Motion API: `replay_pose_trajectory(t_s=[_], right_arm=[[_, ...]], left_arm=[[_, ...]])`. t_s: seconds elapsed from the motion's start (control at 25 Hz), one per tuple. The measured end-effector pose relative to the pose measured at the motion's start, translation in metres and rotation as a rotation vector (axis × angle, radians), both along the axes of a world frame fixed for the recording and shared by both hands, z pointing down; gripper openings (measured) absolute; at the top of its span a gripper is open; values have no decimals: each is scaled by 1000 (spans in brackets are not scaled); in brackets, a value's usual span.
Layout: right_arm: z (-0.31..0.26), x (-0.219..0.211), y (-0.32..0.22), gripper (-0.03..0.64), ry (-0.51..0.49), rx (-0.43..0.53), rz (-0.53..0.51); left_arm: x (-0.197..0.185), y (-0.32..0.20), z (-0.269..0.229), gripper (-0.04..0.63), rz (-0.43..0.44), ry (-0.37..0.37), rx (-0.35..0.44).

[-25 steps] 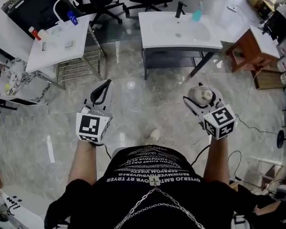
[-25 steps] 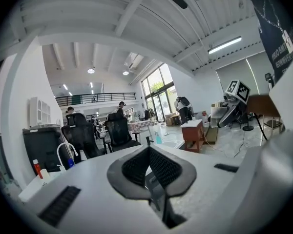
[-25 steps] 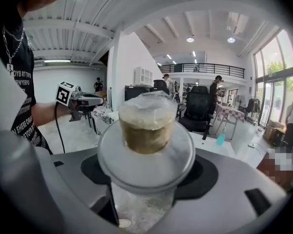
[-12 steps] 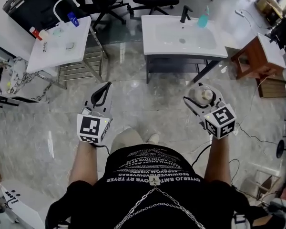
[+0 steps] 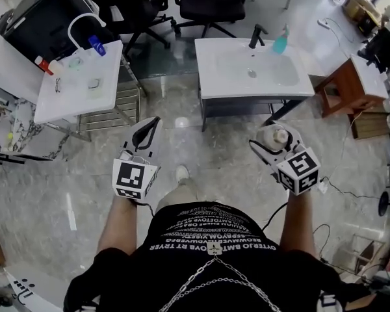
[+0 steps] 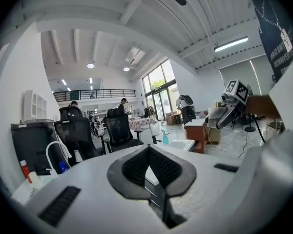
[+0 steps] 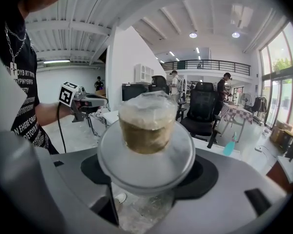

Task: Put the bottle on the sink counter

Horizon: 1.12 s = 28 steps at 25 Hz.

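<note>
Sink table (image 5: 216,82) now sits nearer in head view, the right gripper (image 5: 272,142) is clamped on the bottle (image 5: 277,135) above the floor (image 5: 208,138), short of it, and the left gripper (image 5: 148,130) is closed, empty.

rows of white capital lettering on the person's black T-shirt (image 5: 211,229), upside down just above the silver chain (image 5: 190,277), words too garbled to read, nothing else legible

I wear a black white-lettered T-shirt (image 5: 211,229) and silver chain (image 5: 194,275); my left claw (image 5: 153,123) and right claw (image 5: 274,138) are pale grey.
</note>
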State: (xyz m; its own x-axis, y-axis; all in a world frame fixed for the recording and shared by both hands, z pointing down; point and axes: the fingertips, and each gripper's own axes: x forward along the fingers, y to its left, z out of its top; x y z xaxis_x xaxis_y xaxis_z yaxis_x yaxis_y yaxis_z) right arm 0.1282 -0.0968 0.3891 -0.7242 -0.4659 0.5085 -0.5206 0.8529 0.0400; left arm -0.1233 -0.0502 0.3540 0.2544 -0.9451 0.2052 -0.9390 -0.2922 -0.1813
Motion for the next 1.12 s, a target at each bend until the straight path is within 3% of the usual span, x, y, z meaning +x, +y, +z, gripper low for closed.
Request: replay_pose_trajectory(t_s=[0.16, 0.56, 1.12], right_arm=[[-8, -31, -40, 333, 9, 16, 27], [-24, -96, -115, 333, 26, 52, 103], [-10, -125, -168, 333, 25, 39, 126]], left_arm=[[-20, -47, -10, 5, 58, 0, 28], [-87, -126, 1, 5, 125, 29, 8], [-104, -180, 9, 6, 176, 39, 2]])
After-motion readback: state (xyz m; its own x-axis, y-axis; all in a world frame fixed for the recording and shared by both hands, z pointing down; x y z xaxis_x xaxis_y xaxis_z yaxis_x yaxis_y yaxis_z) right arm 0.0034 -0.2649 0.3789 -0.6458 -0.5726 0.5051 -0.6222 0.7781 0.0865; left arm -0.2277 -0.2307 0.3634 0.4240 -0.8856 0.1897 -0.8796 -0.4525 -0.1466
